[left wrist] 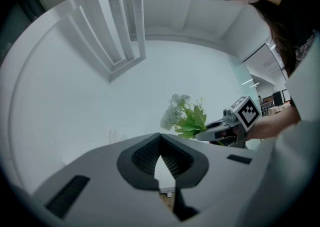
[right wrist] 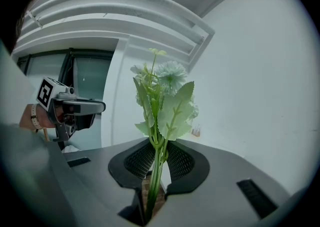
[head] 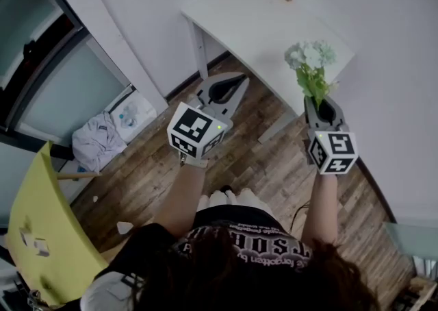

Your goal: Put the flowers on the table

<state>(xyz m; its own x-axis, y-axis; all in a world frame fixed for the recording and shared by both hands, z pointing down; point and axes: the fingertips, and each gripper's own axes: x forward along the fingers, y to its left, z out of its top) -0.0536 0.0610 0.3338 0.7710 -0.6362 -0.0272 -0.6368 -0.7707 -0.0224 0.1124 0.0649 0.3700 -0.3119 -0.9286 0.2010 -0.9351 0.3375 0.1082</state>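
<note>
Carry step, judged from the scene. Right gripper (right wrist: 157, 163) nearly closed, pinching stems of flowers (right wrist: 162, 106). 1 bunch upright, in air near front edge of white table (head: 260, 29). Left gripper (left wrist: 161, 163) closed, empty, alongside. Placing not yet done. Next likely needs: reach over tabletop, lower stems, part jaws gently.

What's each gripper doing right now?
Left gripper: closed, nothing between its jaws.
Right gripper: closed on the stems of the flowers.
</note>
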